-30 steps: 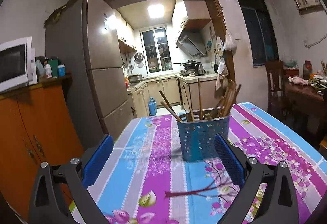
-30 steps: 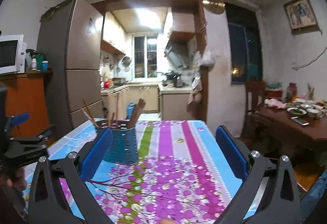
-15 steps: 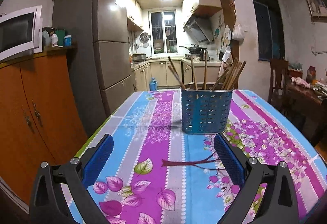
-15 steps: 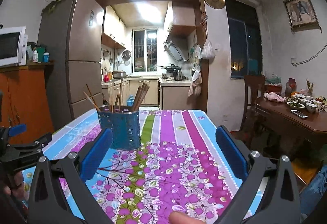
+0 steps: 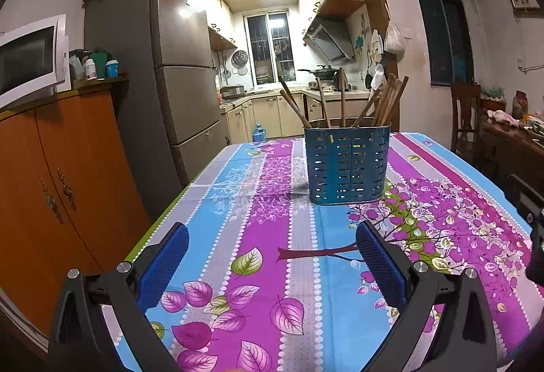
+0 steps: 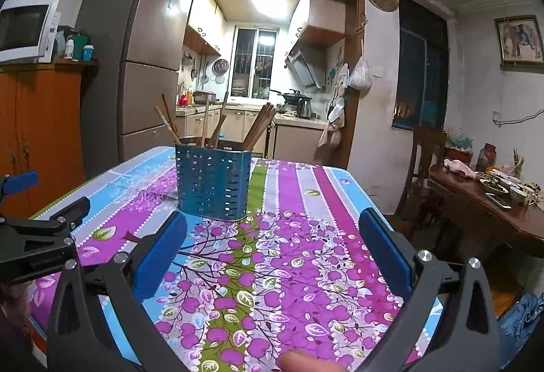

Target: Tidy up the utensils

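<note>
Left gripper point(image 5: 272, 253): blue-padded fingers point(image 5: 163, 266) spread wide, empty, low over the floral tablecloth point(image 5: 258, 273). Straight ahead, well apart from the fingertips and slightly right of the gap's centre: blue perforated utensil holder point(image 5: 346, 164), upright on the cloth, wooden chopsticks point(image 5: 384, 103) fanned out of its top. Left of the gripper: orange cabinet point(image 5: 57, 181), microwave point(image 5: 30, 56) on it, refrigerator point(image 5: 183, 83) beyond.

Right gripper point(image 6: 272, 246): blue-padded fingers point(image 6: 386, 253) spread wide, empty, over the same tablecloth point(image 6: 306, 253). Utensil holder point(image 6: 213, 183) ahead and left, just beyond the left fingertip, chopsticks point(image 6: 258, 127) leaning in it. Far left: the left gripper point(image 6: 23, 198), side-on. Right: dark wooden table point(image 6: 482, 212) with dishes.
</note>
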### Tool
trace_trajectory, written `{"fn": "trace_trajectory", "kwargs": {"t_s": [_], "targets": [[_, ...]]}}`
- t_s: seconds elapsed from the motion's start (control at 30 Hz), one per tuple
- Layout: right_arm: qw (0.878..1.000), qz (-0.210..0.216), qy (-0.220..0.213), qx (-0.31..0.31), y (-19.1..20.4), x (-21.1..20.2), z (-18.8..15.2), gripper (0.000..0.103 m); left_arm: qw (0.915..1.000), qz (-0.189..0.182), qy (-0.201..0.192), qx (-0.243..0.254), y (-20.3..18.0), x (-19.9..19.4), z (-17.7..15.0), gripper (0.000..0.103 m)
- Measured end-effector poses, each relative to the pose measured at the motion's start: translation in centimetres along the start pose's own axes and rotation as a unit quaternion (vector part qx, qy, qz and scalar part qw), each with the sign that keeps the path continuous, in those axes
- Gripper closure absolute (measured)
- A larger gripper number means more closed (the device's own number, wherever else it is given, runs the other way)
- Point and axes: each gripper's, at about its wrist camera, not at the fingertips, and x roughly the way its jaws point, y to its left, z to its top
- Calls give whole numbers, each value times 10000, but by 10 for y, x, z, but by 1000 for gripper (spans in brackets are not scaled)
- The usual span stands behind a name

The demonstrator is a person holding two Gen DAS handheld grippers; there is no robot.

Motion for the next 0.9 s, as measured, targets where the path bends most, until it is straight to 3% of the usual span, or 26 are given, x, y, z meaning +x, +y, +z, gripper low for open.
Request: {"fn": "trace_trajectory", "kwargs": {"t_s": [0.9], "targets": [[9993, 53, -33, -375, 21, -7, 5, 5, 9998, -34, -204, -18, 3, -13, 1, 5]]}}
